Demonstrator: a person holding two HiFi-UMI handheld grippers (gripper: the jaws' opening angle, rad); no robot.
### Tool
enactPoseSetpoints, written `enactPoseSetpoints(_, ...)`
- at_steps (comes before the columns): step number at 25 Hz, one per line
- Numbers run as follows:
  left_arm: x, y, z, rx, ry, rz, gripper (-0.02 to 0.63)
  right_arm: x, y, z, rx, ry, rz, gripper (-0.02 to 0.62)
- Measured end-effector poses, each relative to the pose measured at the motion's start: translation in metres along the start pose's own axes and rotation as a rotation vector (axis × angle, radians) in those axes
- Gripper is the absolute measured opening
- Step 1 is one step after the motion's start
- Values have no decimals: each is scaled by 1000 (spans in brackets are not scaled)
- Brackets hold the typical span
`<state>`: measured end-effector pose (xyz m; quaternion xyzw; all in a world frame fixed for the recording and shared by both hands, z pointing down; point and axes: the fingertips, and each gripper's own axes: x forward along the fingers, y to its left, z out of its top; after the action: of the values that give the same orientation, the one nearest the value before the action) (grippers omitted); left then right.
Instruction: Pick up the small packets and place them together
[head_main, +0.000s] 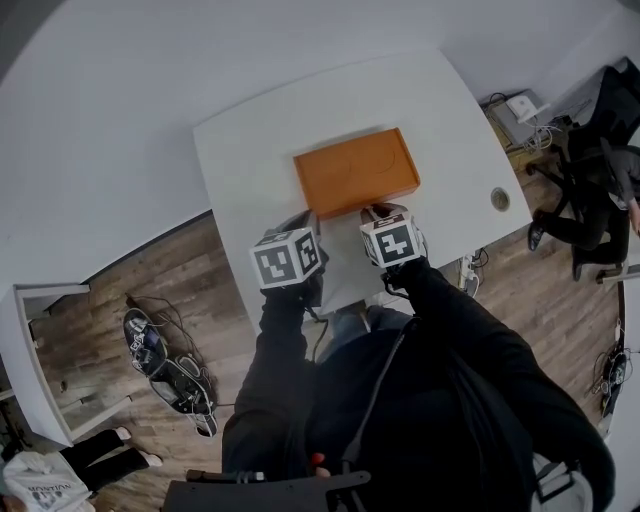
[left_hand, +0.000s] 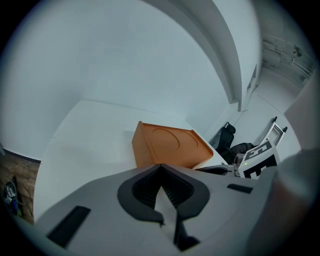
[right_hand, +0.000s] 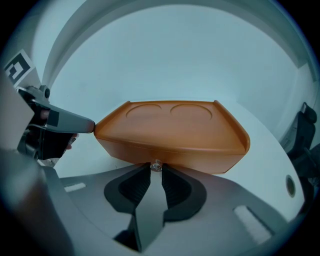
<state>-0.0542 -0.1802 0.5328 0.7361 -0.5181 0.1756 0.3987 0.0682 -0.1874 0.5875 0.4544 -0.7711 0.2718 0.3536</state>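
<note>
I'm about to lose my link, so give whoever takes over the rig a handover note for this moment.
Left gripper: jaws together, empty, near a corner of the orange tray.
Right gripper: jaws pinching a small clear piece, maybe a packet, at the tray's near wall.
Tray, on the white table: shows nothing inside.
Done: nothing gathered visibly.
Left: place the pinched piece, find other packets; none in view.

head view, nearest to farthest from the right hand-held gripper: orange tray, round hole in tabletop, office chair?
1. Orange tray: directly ahead of the right hand-held gripper, at its tips.
2. Round hole in tabletop: to its right, near the table edge.
3. Office chair: farthest, beyond the table's right side.
The gripper pinches a small clear item.
</note>
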Motion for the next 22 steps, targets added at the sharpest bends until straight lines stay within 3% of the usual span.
enactPoseSetpoints(5, 5, -1, 1, 1, 21, -38, -2, -2, 0, 0, -10, -6, 6, 72)
enactPoseSetpoints(22, 3, -1, -2, -25, 36, -40, -2, -23, 9, -33, -6, 50, 56, 71)
